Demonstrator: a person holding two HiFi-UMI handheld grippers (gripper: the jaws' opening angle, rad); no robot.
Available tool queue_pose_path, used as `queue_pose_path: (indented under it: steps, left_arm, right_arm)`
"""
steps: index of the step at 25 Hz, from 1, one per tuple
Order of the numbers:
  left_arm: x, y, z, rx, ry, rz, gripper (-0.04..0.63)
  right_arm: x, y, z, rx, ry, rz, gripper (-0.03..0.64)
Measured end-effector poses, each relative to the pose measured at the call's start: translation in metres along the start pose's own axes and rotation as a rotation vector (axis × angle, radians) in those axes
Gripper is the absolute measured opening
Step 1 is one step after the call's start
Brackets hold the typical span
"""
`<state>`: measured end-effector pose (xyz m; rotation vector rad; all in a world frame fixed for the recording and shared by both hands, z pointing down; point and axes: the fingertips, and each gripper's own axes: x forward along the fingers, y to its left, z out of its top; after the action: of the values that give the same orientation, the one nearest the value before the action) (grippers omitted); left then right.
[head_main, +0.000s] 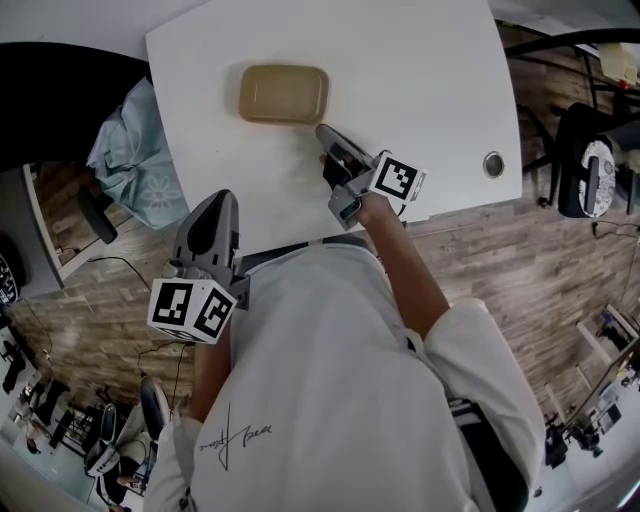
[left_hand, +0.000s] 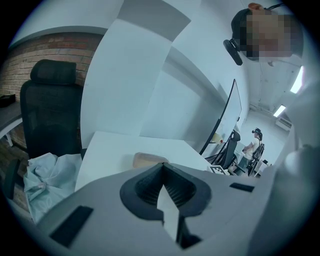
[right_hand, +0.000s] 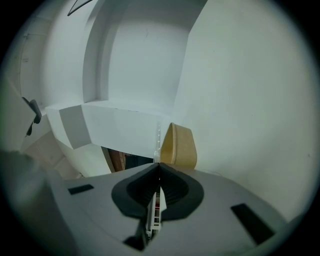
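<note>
The thin clear strip (right_hand: 158, 136) is pinched edge-on in the right gripper (right_hand: 159, 164), whose jaws are closed flat on it, with its pale end poking out past the tips. It looks very light, a little bendy and slick, so it is probably best held by its flat faces well back from the end, with gentle pressure. Just beyond the tips sits a shallow tan tray (head_main: 284, 93) on the white table (head_main: 430, 70). Its floor shows bare in the head view. The left gripper (head_main: 222, 198) hangs off the table's near edge with jaws together; a pale sliver shows between its pads, and I cannot tell what it is. A crumpled pale cloth (head_main: 130, 150) lies beside the table.
</note>
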<state>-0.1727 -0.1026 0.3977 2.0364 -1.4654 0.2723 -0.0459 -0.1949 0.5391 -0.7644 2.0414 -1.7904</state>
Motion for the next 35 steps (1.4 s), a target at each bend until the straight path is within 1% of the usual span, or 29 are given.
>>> queue_pose_path:
  steps: [5,9,30,35]
  left_arm:
    - [0.0,-0.002,0.002,-0.004,-0.007,-0.004,0.008]
    - [0.001,-0.004,0.003,-0.006,-0.018,-0.009,0.008]
    - [0.001,-0.011,0.003,-0.03,-0.061,-0.044,0.008]
    - [0.004,-0.018,0.004,-0.034,-0.069,-0.062,0.008]
  right_arm:
    - [0.0,0.005,-0.001,0.024,0.003,0.02,0.012]
    - [0.0,0.01,0.001,0.024,0.003,0.033,0.012]
    - [0.0,0.036,0.008,-0.035,0.036,0.062,0.012]
    - [0.0,0.041,0.008,-0.045,0.049,0.071,0.012]
